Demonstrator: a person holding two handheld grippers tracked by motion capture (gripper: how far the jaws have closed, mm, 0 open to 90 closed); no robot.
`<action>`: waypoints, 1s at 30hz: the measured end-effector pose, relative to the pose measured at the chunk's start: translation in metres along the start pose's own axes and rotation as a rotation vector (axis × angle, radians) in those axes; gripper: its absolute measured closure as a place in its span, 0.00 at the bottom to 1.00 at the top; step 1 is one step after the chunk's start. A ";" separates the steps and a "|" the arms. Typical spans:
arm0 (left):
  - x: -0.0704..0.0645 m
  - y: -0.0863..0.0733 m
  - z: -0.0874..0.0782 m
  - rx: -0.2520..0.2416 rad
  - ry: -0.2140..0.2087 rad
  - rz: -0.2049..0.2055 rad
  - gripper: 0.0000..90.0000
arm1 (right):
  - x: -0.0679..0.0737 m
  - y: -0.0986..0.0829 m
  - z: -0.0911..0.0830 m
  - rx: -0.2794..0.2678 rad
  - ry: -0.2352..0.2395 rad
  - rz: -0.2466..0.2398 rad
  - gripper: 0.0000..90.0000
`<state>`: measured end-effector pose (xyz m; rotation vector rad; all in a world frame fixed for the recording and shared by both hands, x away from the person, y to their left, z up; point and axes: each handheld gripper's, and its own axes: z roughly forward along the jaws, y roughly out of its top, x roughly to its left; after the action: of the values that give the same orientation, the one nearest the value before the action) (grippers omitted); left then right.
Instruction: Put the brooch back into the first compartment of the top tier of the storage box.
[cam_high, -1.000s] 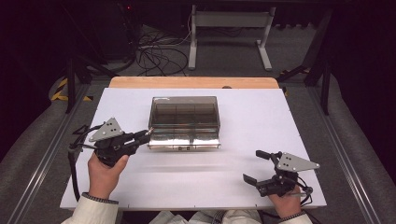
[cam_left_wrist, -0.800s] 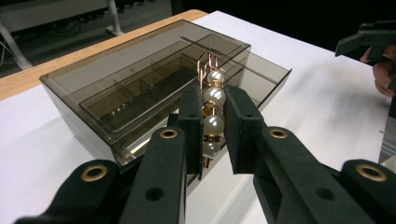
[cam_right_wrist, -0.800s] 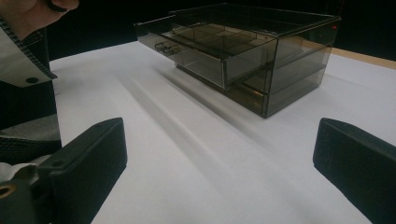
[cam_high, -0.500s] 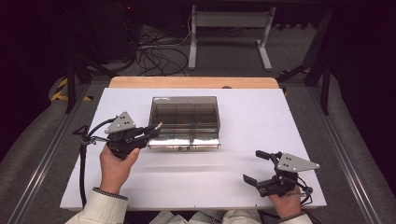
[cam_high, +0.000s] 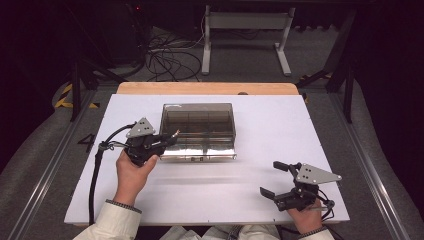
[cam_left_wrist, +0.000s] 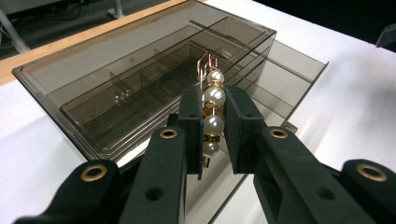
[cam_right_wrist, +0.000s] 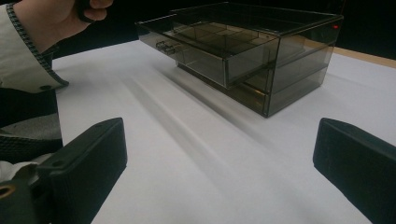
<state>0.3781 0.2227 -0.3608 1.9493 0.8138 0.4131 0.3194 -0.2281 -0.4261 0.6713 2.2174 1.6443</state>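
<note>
My left gripper has its jaws clamped on a pearl clip, a short row of white pearls on gold wire, sticking up between the pads. It's sitting right at the left end of the smoky plastic box, over the near drawer, which is pulled out toward me. From up high I see the same gripper at the box's left near corner. My right gripper is parked near the right near edge of the table, jaws wide apart, holding nothing, well apart from the box.
</note>
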 end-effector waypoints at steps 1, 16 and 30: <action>0.000 0.000 0.001 0.001 0.003 -0.003 0.87 | 0.000 0.000 0.000 0.000 0.000 0.001 0.04; 0.003 -0.002 0.010 0.022 0.005 -0.006 0.87 | 0.000 0.000 0.000 0.002 0.001 0.004 0.04; 0.001 -0.005 0.014 0.072 0.005 0.034 0.87 | 0.000 0.000 0.001 0.003 0.003 0.002 0.04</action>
<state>0.3857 0.2161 -0.3720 2.0318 0.8098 0.4145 0.3201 -0.2277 -0.4267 0.6724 2.2223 1.6436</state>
